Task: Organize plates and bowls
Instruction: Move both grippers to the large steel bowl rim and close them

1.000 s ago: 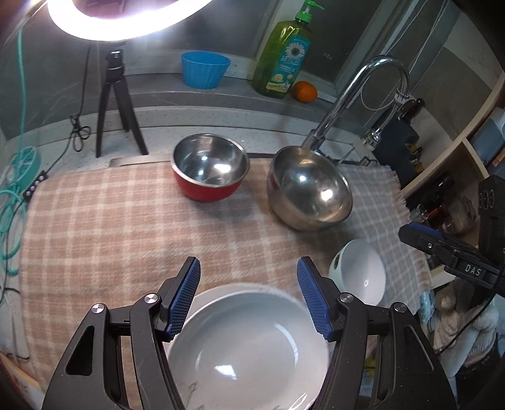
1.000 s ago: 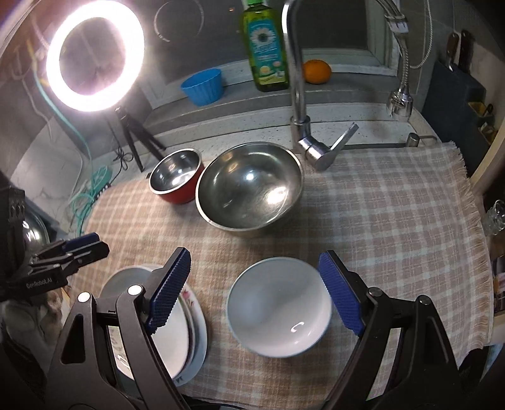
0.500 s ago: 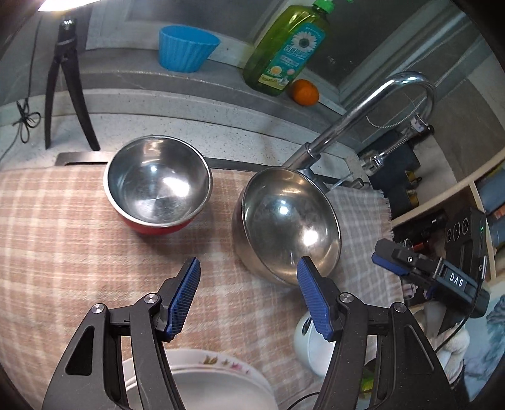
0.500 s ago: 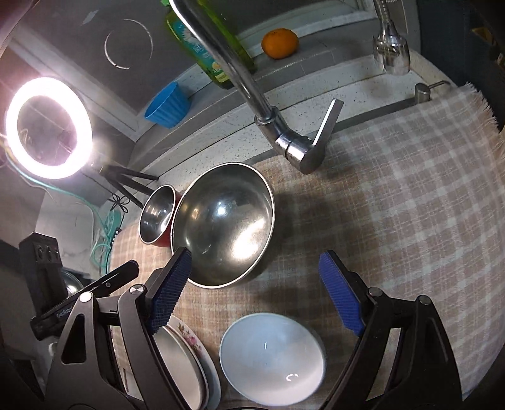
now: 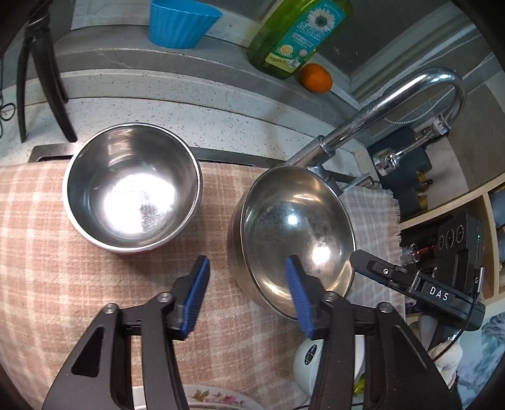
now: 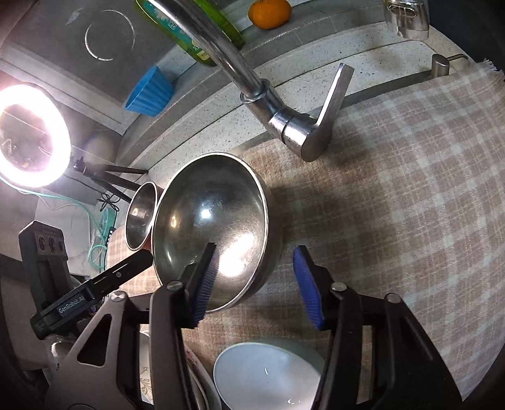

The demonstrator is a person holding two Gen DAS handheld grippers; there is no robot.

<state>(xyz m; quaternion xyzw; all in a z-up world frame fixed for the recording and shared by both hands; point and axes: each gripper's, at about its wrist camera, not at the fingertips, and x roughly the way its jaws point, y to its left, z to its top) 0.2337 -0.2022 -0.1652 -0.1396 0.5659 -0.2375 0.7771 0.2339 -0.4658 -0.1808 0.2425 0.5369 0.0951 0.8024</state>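
The left gripper point(image 5: 247, 291) stands wide open and holds nothing; its right blue pad lies in front of the large steel bowl point(image 5: 296, 233), its left pad over the checked cloth point(image 5: 47, 258). The right gripper point(image 6: 255, 277) is equally wide apart and empty, its left pad overlapping that same large steel bowl point(image 6: 211, 227) at frame centre.

Three bowls show in all: the large steel one, a smaller steel bowl with a red outside point(image 5: 131, 187) at centre left of the left view, and one white bowl point(image 6: 268, 375) at the bottom centre of the right view. A flower-rimmed plate point(image 5: 217, 395) peeks in at the bottom edge.

Beyond stand one chrome faucet point(image 5: 385, 104), one green soap bottle point(image 5: 300, 34), one orange point(image 5: 315, 78), one blue cup point(image 5: 180, 22) and one ring light point(image 6: 30, 135).
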